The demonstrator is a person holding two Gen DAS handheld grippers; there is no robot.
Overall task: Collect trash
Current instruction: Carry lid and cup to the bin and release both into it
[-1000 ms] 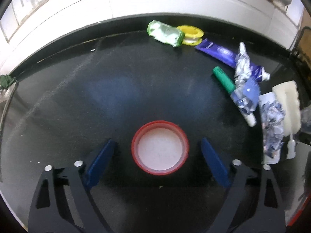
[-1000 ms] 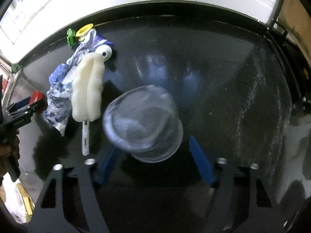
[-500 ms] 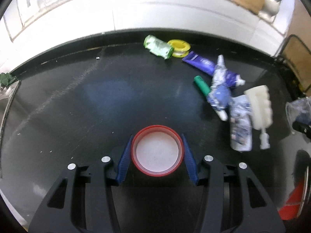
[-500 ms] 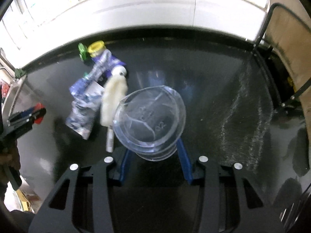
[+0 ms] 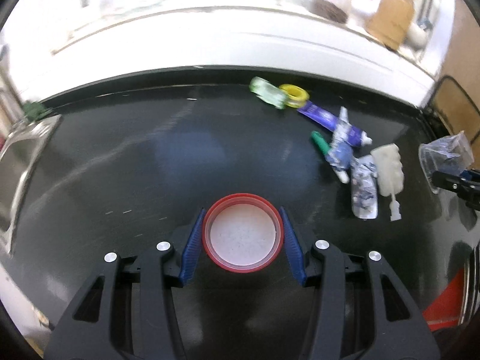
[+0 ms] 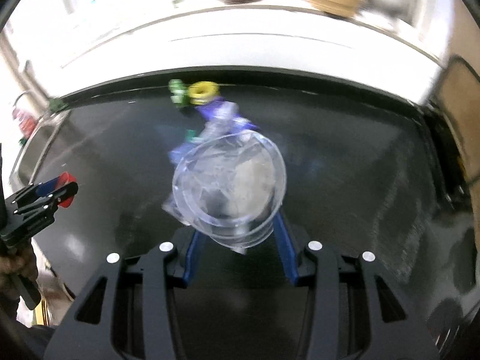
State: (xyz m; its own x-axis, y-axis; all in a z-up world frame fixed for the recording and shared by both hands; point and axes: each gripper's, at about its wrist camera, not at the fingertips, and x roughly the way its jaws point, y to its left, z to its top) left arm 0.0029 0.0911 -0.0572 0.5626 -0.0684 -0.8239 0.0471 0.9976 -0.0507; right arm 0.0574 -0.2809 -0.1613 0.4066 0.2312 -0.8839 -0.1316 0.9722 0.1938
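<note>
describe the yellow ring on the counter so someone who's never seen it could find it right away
Look at the black countertop and follow its far edge, along the white wall, to the start of the trash trail. The yellow ring lies there between a crushed green bottle and a purple tube, touching the bottle. It's the only yellow, hollow-centred piece.

The round plastic lid (image 5: 243,237) has a red rim and a pale, faintly speckled white centre. The ribbed gripper pads (image 5: 192,246) beside the lid are blue on black arms. The glossy countertop (image 5: 150,165) is black. Beyond the lid on it lie a pale green crumpled wrapper (image 5: 268,93), a yellow ring-shaped spool (image 5: 295,94), a purple squeeze tube (image 5: 328,120) with a white cap, a green marker (image 5: 319,144) and a cream-white foam block (image 5: 389,169). The crushed plastic cup (image 6: 229,189) is clear.
</note>
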